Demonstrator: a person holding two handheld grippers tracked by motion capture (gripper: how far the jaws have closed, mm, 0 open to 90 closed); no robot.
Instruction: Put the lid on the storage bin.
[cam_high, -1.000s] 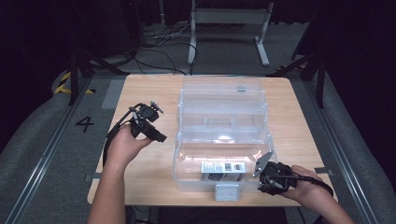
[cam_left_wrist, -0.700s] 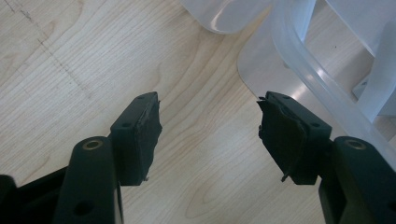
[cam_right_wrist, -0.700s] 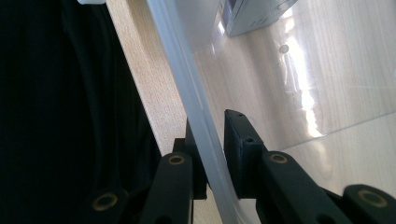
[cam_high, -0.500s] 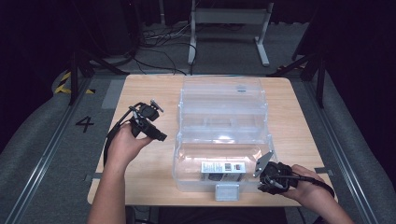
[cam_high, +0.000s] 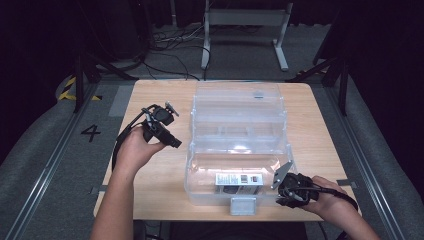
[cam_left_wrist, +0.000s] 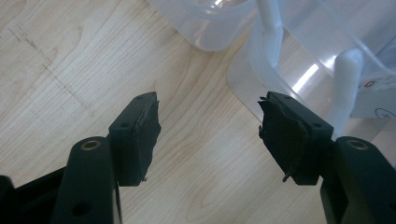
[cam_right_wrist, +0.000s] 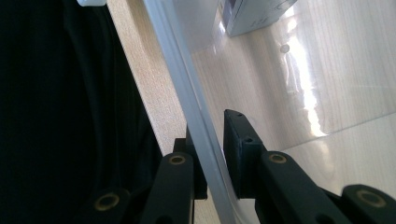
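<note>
A clear plastic tiered box (cam_high: 237, 125) stands open on the wooden table (cam_high: 150, 180). A small labelled carton (cam_high: 239, 179) lies in its front bottom compartment. My right gripper (cam_high: 281, 192) is at the box's front right corner; in the right gripper view it (cam_right_wrist: 212, 140) is shut on the clear front wall (cam_right_wrist: 173, 56), one jaw on each side. My left gripper (cam_high: 172, 141) is held above the table just left of the box. Its jaws (cam_left_wrist: 208, 126) stand open with nothing between them, the box's curved side (cam_left_wrist: 299, 46) just beyond.
A white latch tab (cam_high: 243, 205) hangs at the box's front edge, close to the table's near edge. Bare wood lies to the left of the box and behind it. Dark floor, cables and a metal stand (cam_high: 245, 20) surround the table.
</note>
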